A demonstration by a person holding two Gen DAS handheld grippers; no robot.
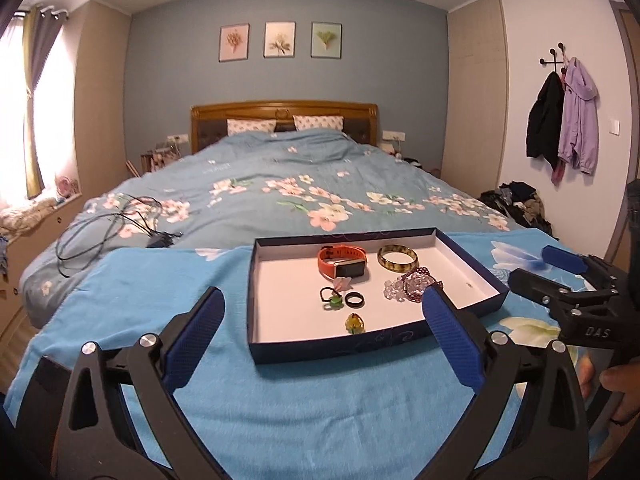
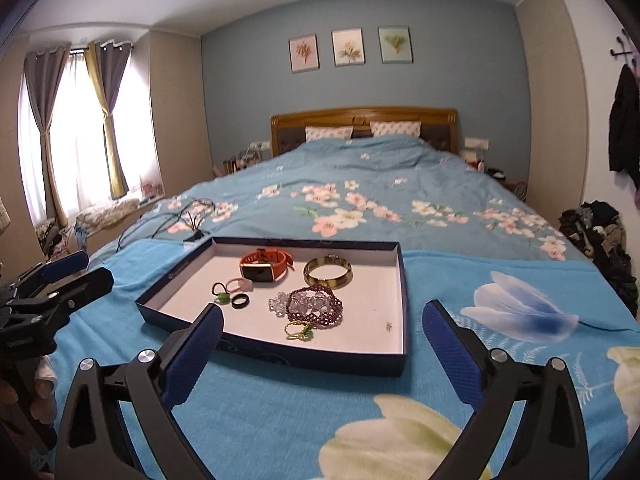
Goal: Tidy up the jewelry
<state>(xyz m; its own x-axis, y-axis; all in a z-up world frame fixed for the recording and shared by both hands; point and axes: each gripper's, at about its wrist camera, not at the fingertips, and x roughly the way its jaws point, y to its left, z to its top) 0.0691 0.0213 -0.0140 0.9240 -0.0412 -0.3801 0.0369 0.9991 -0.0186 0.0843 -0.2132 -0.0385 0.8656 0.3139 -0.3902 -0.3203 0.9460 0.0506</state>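
A shallow dark-blue tray with a white floor lies on a blue floral cloth at the foot of the bed. In it are an orange watch, an amber bangle, purple and clear bead bracelets, a black ring, a green hair tie and a yellow-green ring. My left gripper is open before the tray's near left. My right gripper is open at its near right. Both hold nothing.
Black cables lie on the quilt beyond the tray's left. A heap of dark clothes sits on the floor right of the bed, with coats hung above. A person's hand grips the right tool's handle.
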